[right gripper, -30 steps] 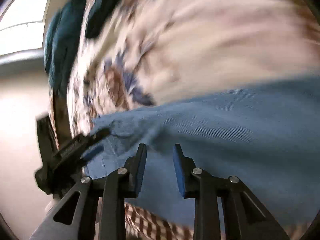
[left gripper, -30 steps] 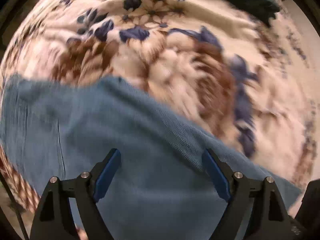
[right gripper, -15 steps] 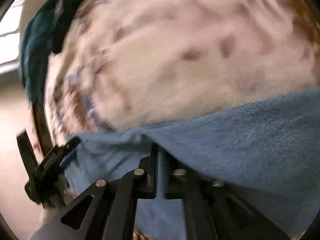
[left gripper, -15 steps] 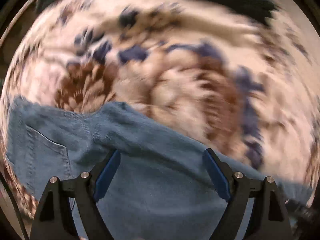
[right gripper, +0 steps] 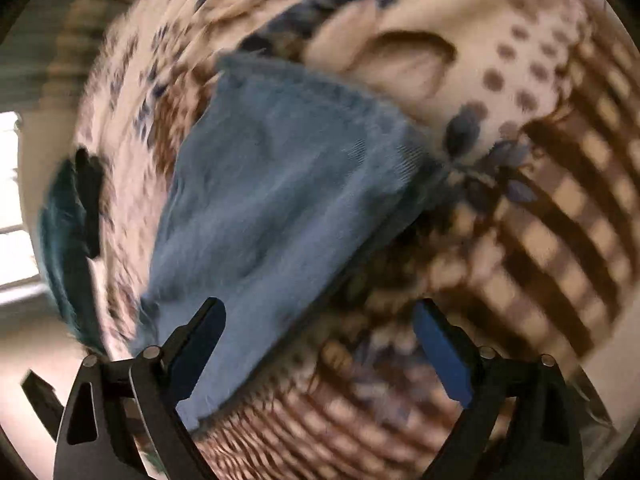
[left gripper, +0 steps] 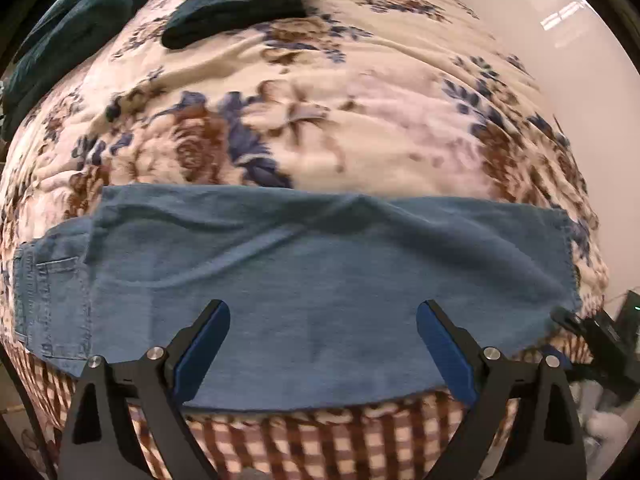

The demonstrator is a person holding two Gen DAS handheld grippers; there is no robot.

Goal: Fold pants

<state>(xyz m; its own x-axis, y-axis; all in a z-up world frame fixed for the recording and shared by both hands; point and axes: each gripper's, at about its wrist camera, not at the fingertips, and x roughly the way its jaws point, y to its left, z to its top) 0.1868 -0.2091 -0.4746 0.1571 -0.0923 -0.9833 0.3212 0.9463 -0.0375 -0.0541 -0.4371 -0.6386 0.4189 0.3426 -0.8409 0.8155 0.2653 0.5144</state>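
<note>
The blue denim pants (left gripper: pixel 320 264) lie folded in a long band across the near part of a floral blanket (left gripper: pixel 320 120). A back pocket shows at the left end (left gripper: pixel 48 300). My left gripper (left gripper: pixel 322 348) is open and empty, just above the pants' near edge. In the right wrist view, which is blurred, the pants (right gripper: pixel 272 208) lie left of centre. My right gripper (right gripper: pixel 318 350) is open and empty over the pants' near corner and the checked border.
A dark folded garment (left gripper: pixel 240 8) lies at the far side of the blanket. A teal cloth (left gripper: pixel 60 44) is bunched at the far left. The blanket's brown checked border (left gripper: pixel 320 444) hangs over the near edge. The right gripper's tip (left gripper: pixel 592 332) shows at the pants' right end.
My right gripper shut on the pants, then opened and let them go. My left gripper pulled back from the pants, staying open. The pants now lie flat.
</note>
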